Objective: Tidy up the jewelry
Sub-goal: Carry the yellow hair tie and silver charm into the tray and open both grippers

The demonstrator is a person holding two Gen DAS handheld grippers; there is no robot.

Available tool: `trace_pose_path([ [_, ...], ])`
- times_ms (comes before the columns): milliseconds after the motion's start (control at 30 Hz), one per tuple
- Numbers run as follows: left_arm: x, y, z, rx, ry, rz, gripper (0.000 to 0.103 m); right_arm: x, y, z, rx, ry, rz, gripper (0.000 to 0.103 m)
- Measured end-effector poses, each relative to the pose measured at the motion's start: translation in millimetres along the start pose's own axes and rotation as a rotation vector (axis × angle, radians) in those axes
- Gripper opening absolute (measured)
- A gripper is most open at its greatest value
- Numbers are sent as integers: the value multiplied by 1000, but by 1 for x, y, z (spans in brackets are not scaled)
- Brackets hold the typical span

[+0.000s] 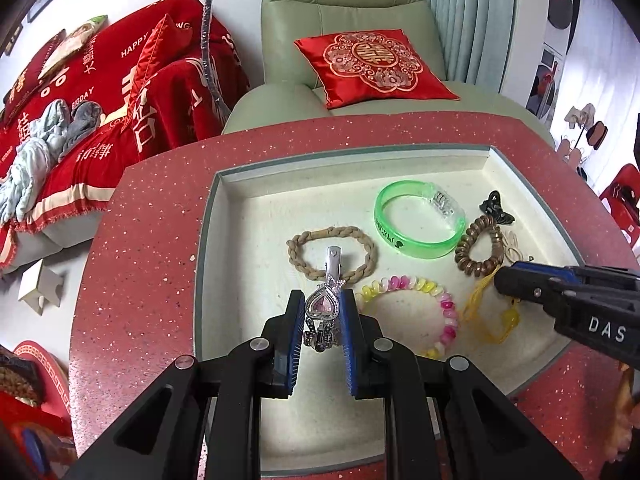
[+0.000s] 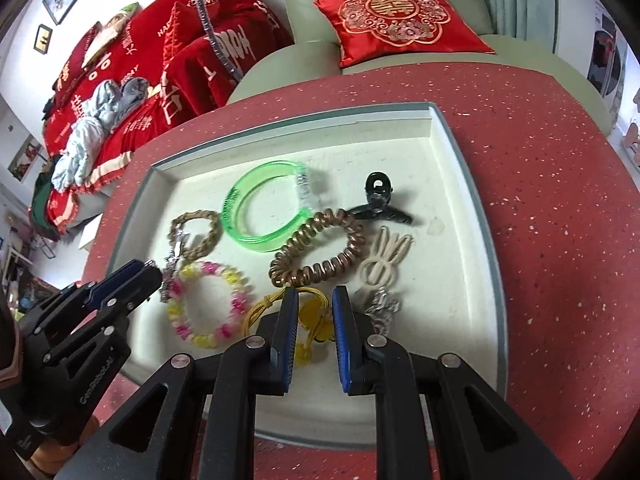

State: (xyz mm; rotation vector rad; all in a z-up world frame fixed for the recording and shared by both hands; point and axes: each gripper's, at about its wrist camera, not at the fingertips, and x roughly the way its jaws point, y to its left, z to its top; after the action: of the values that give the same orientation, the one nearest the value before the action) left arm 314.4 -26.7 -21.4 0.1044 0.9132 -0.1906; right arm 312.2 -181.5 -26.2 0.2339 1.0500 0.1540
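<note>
Currently your left gripper (image 1: 320,312) pinches the silver hair clip (image 1: 323,300) at its pink heart ornament, both blue pads against the ornament's sides. The clip's plain metal tip lies across the braided tan hair tie (image 1: 332,252), inside the shallow white tray (image 1: 256,200) on the red speckled table (image 1: 152,240).

Your right gripper (image 2: 316,312) stands with its fingers spread, nothing clamped between them. Below the gap lies the yellow cord ornament (image 2: 312,316); whether the pads touch it cannot be told from either view.

Note the other items in the tray:
- The pink and yellow bead bracelet (image 2: 208,304) lies just beside the clip, between the two grippers.
- The green translucent bangle (image 2: 264,208) lies toward the far side, touching the brown spiral hair tie (image 2: 320,252).
- The black claw clip (image 2: 380,200) lies behind the spiral tie.
- The cream looped hair tie (image 2: 384,260) and a silver chain piece (image 2: 382,306) lie just right of your right gripper's fingers.

Beyond the table stands a green armchair (image 1: 340,8) carrying a red embroidered cushion (image 1: 372,64).
</note>
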Motion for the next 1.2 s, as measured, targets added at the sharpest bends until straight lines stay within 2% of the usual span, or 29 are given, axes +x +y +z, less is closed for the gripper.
trace_pose_path([
  [167, 4, -3, -3, 8, 7, 5, 36, 1, -5, -3, -6, -20, -43, 19],
  [500, 7, -7, -7, 32, -3, 27, 36, 0, -3, -3, -5, -19, -33, 20],
  [533, 7, -7, -7, 36, -5, 29, 36, 0, -3, -4, -4, -16, -30, 21],
  [600, 7, -7, -7, 40, -5, 33, 36, -1, -3, -5, -2, -13, -26, 36],
  [667, 7, -7, -7, 37, -2, 33, 36, -3, -2, -5, 0, -19, -24, 45],
  [800, 4, -9, -7, 38, -1, 41, 36, -11, -1, -6, 7, -33, -6, 45],
  [933, -6, -13, -7, 64, -46, 65, 36, -24, 1, -5, 8, -61, 6, 50],
  [1200, -20, -12, -1, 49, -77, 57, 36, -38, 1, -6, 11, -81, 8, 51],
])
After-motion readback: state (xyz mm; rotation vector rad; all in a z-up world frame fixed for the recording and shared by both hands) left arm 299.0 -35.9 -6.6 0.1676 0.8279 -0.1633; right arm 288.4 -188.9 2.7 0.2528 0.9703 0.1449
